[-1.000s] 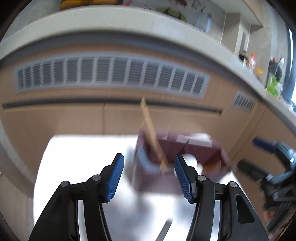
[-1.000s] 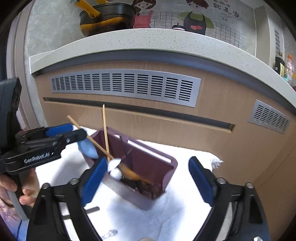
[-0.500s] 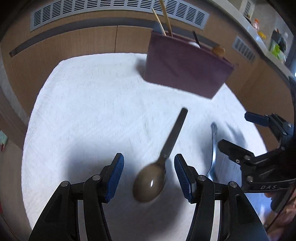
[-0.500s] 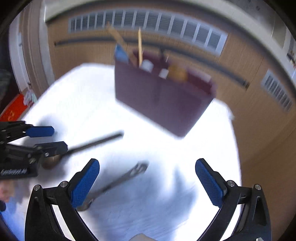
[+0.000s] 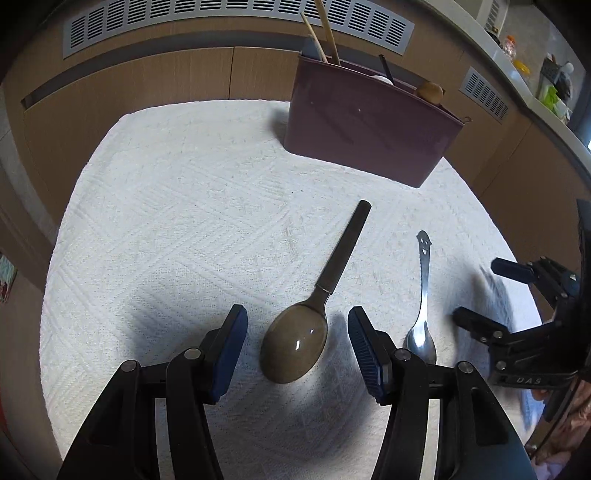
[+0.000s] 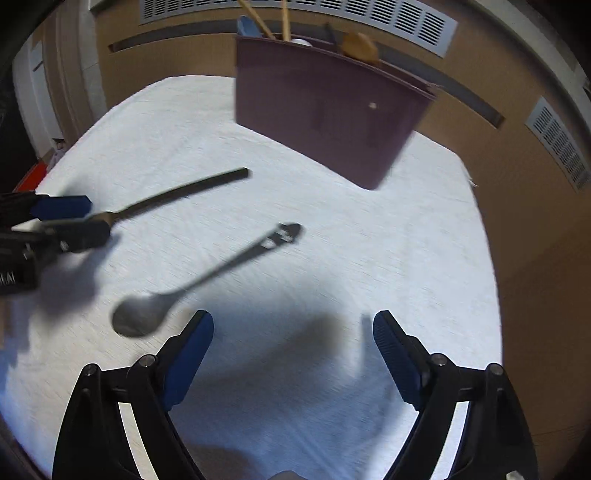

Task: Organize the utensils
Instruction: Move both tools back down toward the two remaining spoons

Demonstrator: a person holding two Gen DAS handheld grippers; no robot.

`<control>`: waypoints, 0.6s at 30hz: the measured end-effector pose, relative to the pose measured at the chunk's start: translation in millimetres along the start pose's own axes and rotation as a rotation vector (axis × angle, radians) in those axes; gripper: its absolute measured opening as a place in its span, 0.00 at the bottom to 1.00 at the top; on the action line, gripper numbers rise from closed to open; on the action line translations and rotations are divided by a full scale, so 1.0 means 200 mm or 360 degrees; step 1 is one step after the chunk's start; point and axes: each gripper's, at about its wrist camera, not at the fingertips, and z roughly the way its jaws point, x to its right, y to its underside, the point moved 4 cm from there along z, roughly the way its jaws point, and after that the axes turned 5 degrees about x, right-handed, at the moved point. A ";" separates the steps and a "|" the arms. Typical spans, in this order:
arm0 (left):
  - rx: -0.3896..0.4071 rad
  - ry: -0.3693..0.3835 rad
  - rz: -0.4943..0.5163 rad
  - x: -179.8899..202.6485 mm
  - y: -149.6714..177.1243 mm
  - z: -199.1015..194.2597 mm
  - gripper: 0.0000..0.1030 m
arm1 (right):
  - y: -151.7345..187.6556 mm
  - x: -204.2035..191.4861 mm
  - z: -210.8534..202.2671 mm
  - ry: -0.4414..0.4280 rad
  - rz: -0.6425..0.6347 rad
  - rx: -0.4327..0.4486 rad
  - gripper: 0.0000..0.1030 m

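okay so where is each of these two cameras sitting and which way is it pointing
Left wrist: rides the left gripper, looking steeply down at the dark spoon between its open jaws; right gripper at right edge.
Right wrist: rides the right gripper, jaws closing on nothing, steeply down at the cloth; left gripper at left edge.
Shared: both spoons, silver spoon, purple holder.

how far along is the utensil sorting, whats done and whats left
Partly done: the maroon caddy already holds chopsticks and a wooden spoon. In hand: nothing yet. The left claw is open around the bowl of the dark-handled spoon without gripping it; the right claw is closing over bare cloth, beside the smiley-handled steel spoon. Left: both spoons on the white cloth must go in the caddy.
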 end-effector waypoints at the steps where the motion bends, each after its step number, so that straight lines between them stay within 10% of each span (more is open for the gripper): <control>1: -0.0006 0.0000 0.0000 0.01 0.00 0.01 0.56 | 0.01 0.03 -0.01 -0.0003 0.0023 -0.0008 0.81; 10: -0.0105 0.0238 -0.0052 0.11 0.07 -0.07 0.56 | -0.06 0.02 -0.01 -0.0252 0.0210 0.0011 0.70; 18: 0.0101 -0.0256 -0.0096 -0.10 0.03 -0.23 0.56 | -0.15 -0.26 0.06 -0.0319 0.0097 -0.0008 0.70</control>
